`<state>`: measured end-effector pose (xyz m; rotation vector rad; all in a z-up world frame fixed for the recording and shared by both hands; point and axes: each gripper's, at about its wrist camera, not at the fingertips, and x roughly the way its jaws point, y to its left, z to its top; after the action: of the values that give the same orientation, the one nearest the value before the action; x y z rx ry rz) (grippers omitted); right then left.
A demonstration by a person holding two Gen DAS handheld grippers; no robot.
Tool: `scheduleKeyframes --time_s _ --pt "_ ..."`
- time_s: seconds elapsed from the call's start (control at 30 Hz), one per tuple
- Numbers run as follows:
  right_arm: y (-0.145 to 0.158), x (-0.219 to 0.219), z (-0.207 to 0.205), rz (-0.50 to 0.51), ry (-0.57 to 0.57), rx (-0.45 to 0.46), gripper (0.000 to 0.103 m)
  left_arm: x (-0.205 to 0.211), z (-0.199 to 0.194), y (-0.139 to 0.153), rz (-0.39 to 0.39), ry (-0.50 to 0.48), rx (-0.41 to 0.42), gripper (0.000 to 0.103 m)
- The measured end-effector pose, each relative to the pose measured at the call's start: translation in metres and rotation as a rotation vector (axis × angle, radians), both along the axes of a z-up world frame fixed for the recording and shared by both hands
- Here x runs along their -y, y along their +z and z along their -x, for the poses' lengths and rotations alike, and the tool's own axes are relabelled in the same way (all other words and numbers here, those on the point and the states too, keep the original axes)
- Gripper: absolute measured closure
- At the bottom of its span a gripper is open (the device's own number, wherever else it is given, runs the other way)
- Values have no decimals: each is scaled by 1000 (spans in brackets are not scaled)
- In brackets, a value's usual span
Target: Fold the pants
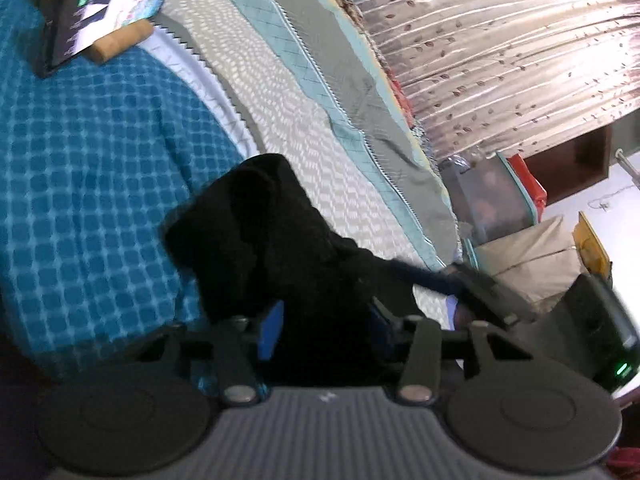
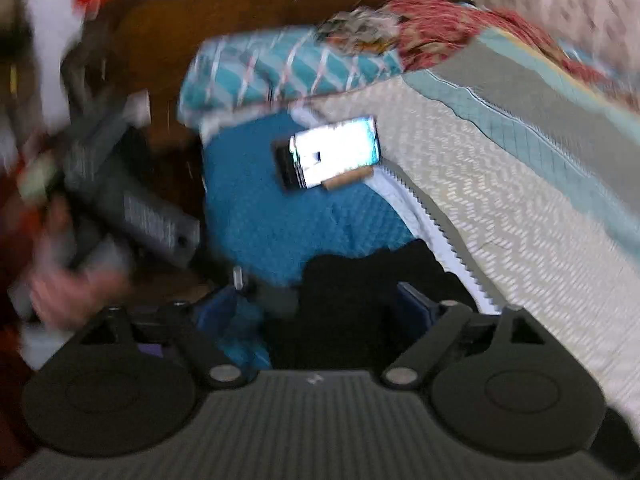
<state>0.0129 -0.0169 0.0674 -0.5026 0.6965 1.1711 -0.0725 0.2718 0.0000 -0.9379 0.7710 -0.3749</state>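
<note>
Pants [image 1: 280, 248] bunched between blue bedspread [image 1: 88, 168] and quilt [image 1: 320, 140].

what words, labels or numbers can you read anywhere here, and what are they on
No text can be read.
Lit screen of the black-cased phone propped on the blue checked blanket: picture blocks and icons only, any writing too small.
The same phone in the right wrist view: glare and blur.
Small pale mark on the grey ribbed gripper body: a logo, no letters.
</note>
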Motion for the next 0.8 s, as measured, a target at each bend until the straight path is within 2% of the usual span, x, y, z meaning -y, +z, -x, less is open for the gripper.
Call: scheduleKeyframes --time_s 0.1,0.13,0.17,0.2,0.23,0.27,0.33,0.37,0.5,0.53,0.57,0.6,0.67,0.73,0.8 --pt "-12 -8 -6 45 9 25 17 5 -7 9 -42 -10 41 59" --pt "-12 -12 -10 59 -4 43 22 6 -8 12 -52 -13 49 59" --pt "-15 -17 -14 82 -21 57 37 7 -9 15 -66 -13 60 59" --pt "-17 -18 -21 97 -36 57 46 7 -6 18 -79 -8 70 59" --pt "-18 -16 -26 104 -57 52 71 6 -5 21 -96 3 81 59" --pt "-17 -16 -31 114 -97 67 82 3 -2 25 -108 18 93 57" --pt "-9 -13 -44 106 -218 155 83 -9 5 30 -115 69 115 50" --pt "2 -10 -54 70 -286 182 84 -15 9 31 -122 101 118 48" --pt "65 20 -87 -207 -690 328 84 -32 9 20 -149 172 67 48" --pt "77 28 -89 -278 -772 358 84 -34 8 16 -145 181 50 48" --pt "81 30 -88 -315 -804 379 83 -34 7 12 -141 188 36 47" --pt "79 26 -83 -318 -801 404 84 -35 6 9 -136 193 25 46" --pt "53 3 -68 -217 -691 443 84 -35 5 3 -127 197 8 43" --pt "15 -17 -49 -96 -543 422 84 -35 6 -3 -123 196 -11 43" --pt "-24 -29 -33 11 -433 356 84 -36 7 -9 -117 199 -27 42"
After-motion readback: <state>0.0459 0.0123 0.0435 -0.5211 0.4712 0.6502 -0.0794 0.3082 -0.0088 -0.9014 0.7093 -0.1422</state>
